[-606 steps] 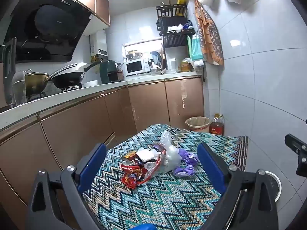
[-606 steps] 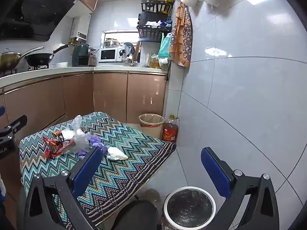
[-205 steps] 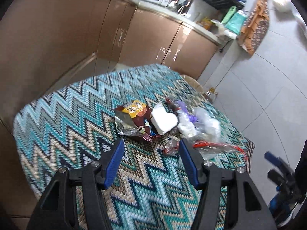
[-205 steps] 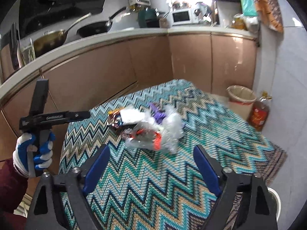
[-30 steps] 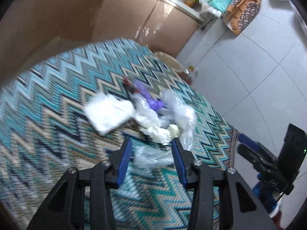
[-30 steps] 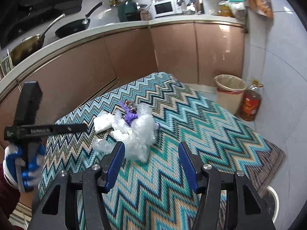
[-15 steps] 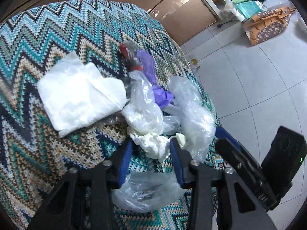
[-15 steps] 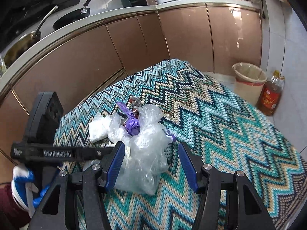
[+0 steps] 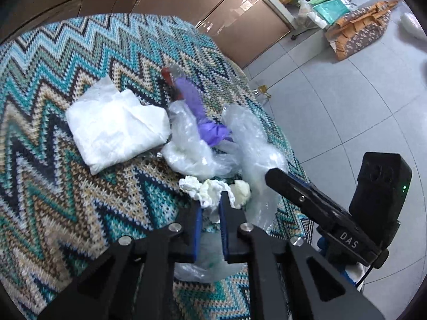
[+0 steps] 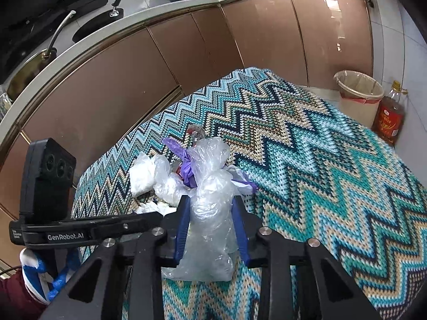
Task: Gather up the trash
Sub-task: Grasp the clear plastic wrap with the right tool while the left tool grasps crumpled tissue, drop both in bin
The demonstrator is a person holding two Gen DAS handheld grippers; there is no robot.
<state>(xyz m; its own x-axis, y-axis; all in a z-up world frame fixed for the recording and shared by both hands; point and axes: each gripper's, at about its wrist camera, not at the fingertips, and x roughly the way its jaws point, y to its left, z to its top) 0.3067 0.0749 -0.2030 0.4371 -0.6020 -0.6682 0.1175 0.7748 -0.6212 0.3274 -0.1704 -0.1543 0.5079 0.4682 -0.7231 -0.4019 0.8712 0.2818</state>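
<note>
A heap of trash lies on the zigzag tablecloth: a folded white napkin, a purple bag, clear plastic bags and a crumpled white tissue. My left gripper is closing, its pads pinching the near end of the tissue. Another clear bag lies under its fingers. My right gripper is also closing, squeezing a tall clear plastic bag from both sides. One of its fingers shows at the right of the left wrist view.
Brown kitchen cabinets curve around the table's far side. A lined waste bin and an oil bottle stand on the floor beyond the table. A blue-and-white gloved hand holds the left gripper's handle.
Both pairs of jaws have narrowed. The left gripper sank onto the crumpled tissue. The right gripper moved in over the clear bag and now squeezes it.
</note>
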